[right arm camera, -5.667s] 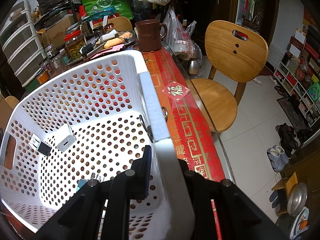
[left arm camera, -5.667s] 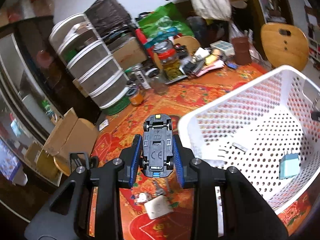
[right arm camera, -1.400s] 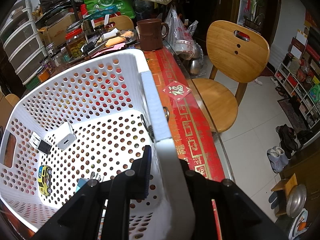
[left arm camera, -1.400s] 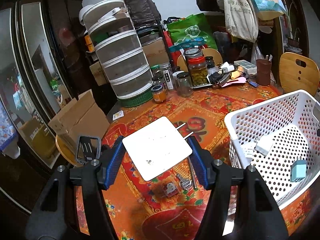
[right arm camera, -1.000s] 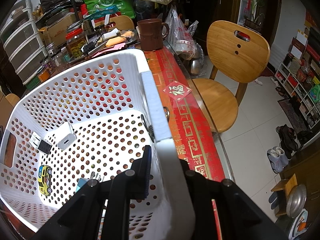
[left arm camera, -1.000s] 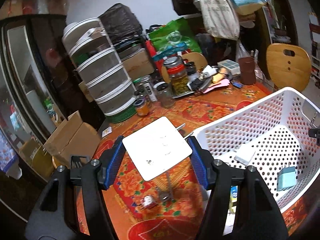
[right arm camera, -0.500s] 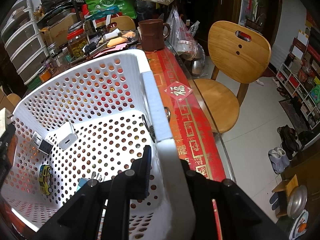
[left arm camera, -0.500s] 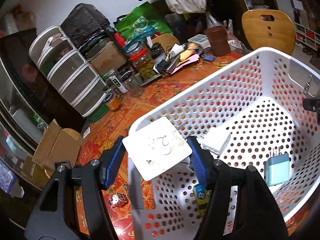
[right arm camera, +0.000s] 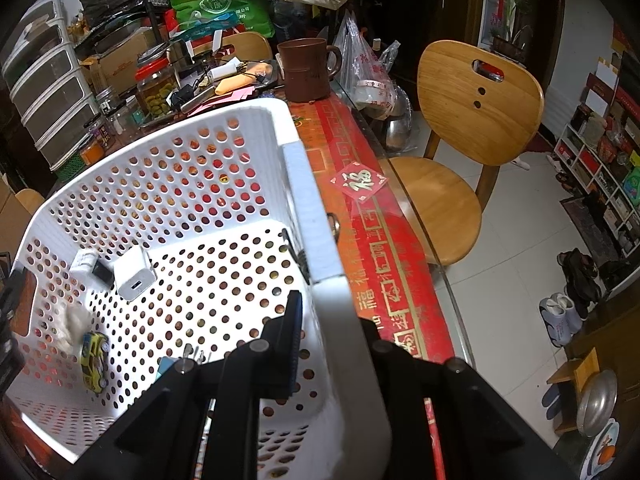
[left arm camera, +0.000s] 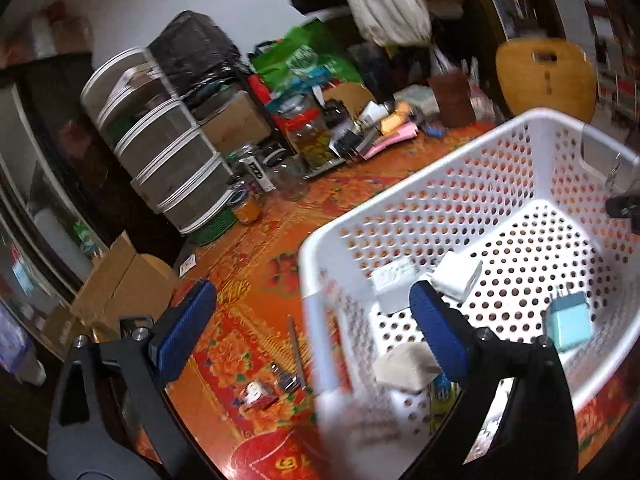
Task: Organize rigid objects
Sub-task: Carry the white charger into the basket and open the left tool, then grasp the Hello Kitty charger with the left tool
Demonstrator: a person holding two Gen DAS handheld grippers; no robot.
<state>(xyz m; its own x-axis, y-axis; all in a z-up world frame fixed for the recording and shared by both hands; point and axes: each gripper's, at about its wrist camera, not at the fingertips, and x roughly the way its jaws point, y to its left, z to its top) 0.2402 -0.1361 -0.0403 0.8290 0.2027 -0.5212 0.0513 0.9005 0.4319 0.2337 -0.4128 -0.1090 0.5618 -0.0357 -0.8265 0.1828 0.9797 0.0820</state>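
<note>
1. At the near rim of the white perforated basket, the right gripper is clamped on the basket wall, one finger inside, the other outside; only the wall sits between the jaws.
2. Over the opposite corner, the left gripper has its jaws opening, blue pads far apart. Nothing is pressed between them; the basket's corner rim passes blurred through the gap.
3. Just under the left gripper's right-hand finger, a pale flat square piece sits on the basket floor, motion-blurred; whether it has settled I cannot tell. The right wrist view shows it as a whitish smear.
4. Touching or nearly touching that smear: a yellow toy car, on the basket floor.
5. Also in the basket: a light blue plug adapter, prongs up; a white USB charger cube; beside it a smaller white plug with a black piece.
6. Outside the basket, on the red floral tablecloth: a small keychain figure with keys and a thin metal rod, near the basket's corner.
7. Farther along the table: a jar of pickled greens, a brown mug, and assorted clutter.
8. Beyond that: a stack of translucent drawers, a green bag, and a wooden chair beside the table.
</note>
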